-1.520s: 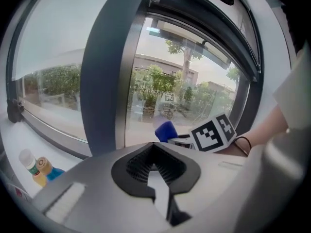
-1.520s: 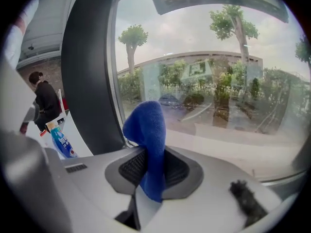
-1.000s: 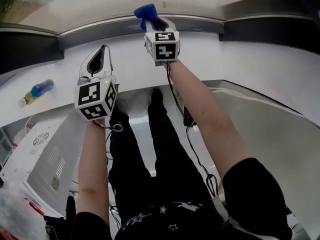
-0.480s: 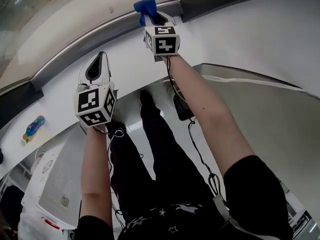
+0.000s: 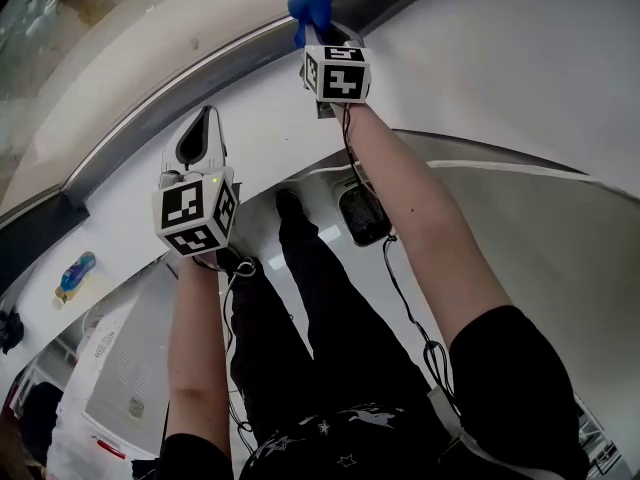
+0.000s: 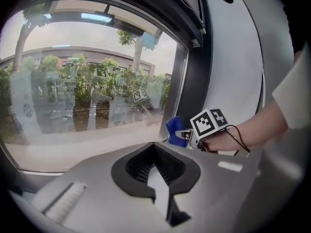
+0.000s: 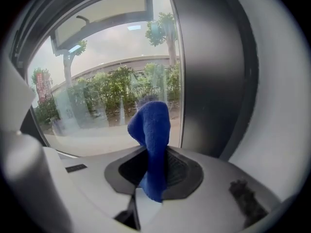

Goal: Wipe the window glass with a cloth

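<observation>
The blue cloth (image 5: 309,12) is pinched in my right gripper (image 5: 319,32), which is shut on it and held up at the lower right corner of the window glass (image 5: 110,28). In the right gripper view the cloth (image 7: 151,130) stands up from the jaws, its tip close to the glass (image 7: 107,91) beside the dark frame post (image 7: 209,72); contact cannot be told. My left gripper (image 5: 207,113) hangs lower and to the left, shut and empty. Its own view shows the shut gripper (image 6: 154,147), the glass (image 6: 82,96) and the cloth (image 6: 175,129) to the right.
A dark frame (image 5: 140,128) runs under the glass, with a white sill below it. A blue bottle (image 5: 75,275) lies on the sill at far left. A white cabinet (image 5: 110,368) stands low left. The person's legs (image 5: 320,308) and a cable (image 5: 400,298) are below.
The head view has swung, so the window now sits at upper left. My right gripper with the cloth has shifted slightly right toward the frame corner. The left gripper has hardly moved.
</observation>
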Demonstrator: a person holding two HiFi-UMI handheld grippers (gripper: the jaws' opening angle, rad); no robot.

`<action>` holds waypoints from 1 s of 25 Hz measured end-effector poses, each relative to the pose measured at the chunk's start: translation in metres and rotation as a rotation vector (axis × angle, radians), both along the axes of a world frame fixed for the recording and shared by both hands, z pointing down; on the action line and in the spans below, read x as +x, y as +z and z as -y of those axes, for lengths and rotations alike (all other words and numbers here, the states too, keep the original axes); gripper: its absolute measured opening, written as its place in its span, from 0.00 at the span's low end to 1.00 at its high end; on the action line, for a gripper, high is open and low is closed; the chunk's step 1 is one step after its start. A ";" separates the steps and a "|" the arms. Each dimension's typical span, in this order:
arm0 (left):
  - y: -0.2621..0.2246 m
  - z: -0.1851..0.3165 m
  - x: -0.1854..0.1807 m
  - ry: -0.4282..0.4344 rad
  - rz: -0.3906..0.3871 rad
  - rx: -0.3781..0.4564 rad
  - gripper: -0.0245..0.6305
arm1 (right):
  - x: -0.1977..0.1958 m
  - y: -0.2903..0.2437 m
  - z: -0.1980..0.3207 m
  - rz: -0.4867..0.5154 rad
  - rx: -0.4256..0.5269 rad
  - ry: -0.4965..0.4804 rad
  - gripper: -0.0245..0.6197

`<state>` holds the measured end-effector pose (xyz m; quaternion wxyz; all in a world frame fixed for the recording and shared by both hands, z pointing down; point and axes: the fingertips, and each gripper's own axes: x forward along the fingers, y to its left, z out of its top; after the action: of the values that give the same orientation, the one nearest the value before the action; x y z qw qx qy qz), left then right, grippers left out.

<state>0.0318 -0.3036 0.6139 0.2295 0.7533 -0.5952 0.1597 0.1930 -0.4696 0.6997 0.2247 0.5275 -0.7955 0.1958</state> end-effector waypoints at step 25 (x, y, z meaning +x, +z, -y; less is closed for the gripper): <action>-0.175 -0.187 -0.077 -0.119 0.013 0.220 0.05 | -0.095 -0.165 -0.220 0.160 0.071 -0.119 0.16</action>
<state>-0.0456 -0.1163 0.4393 0.1509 0.7363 -0.6542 0.0843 0.0977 -0.2496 0.5348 0.1532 0.4695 -0.8473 0.1953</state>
